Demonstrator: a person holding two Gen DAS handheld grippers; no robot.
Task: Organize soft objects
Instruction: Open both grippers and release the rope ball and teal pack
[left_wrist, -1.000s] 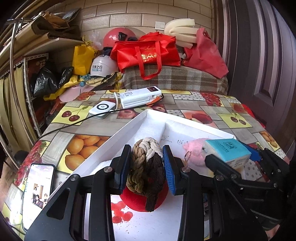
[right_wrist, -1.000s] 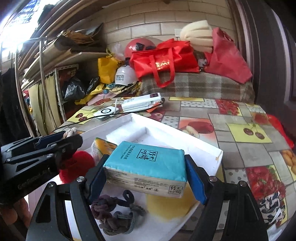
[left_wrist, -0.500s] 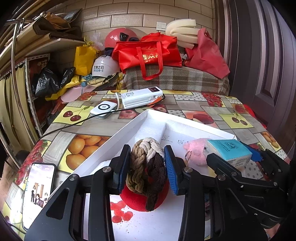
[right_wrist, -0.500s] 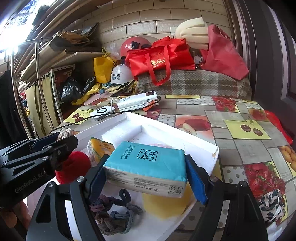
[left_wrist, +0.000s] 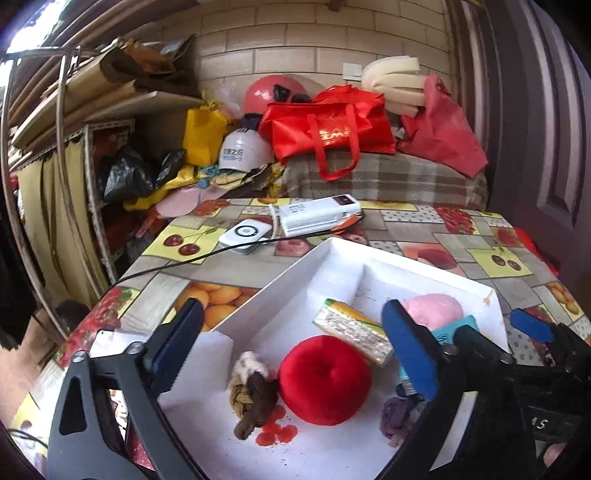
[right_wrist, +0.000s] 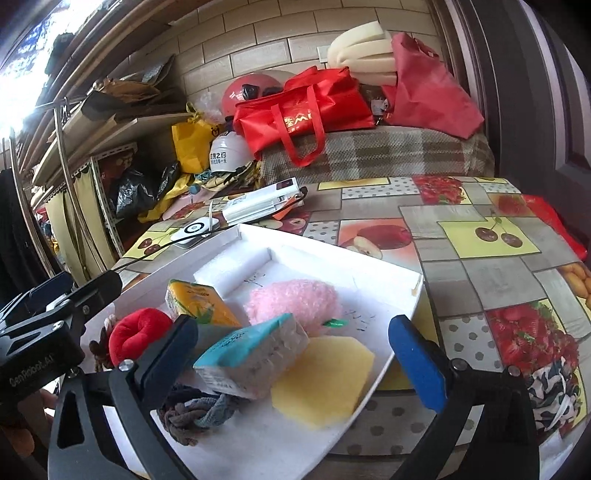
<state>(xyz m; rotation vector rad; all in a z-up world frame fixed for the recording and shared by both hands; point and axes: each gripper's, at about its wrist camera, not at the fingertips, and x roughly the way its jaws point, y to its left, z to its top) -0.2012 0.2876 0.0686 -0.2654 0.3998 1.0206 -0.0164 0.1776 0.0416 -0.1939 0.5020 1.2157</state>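
Note:
A white tray (left_wrist: 280, 280) (right_wrist: 391, 354) lies on the fruit-print table. My left gripper (left_wrist: 291, 347) has its jaws opening wide; the brown-and-cream braided knot (left_wrist: 253, 395) lies loose on the tray below it, beside a red plush ball (left_wrist: 323, 380). My right gripper (right_wrist: 295, 350) is opening too, pads clear of the teal tissue pack (right_wrist: 255, 354), which lies tilted on a yellow sponge (right_wrist: 325, 380). A pink fluffy ball (right_wrist: 291, 301), an orange-green tissue pack (right_wrist: 199, 301) and a grey-purple braided knot (right_wrist: 195, 410) also sit in the tray.
At the table's far side lie a white power bank (left_wrist: 317, 218), a white charger puck (left_wrist: 245, 234) and a black cable (left_wrist: 207, 254). A phone (left_wrist: 114, 339) lies by the tray's left edge. Bags, helmets and shelves crowd the background.
Both grippers let go: the left dropped the braided knot onto the tray beside the red ball, the right released the teal tissue pack, which fell tilted onto the yellow sponge. Both now stand wide.

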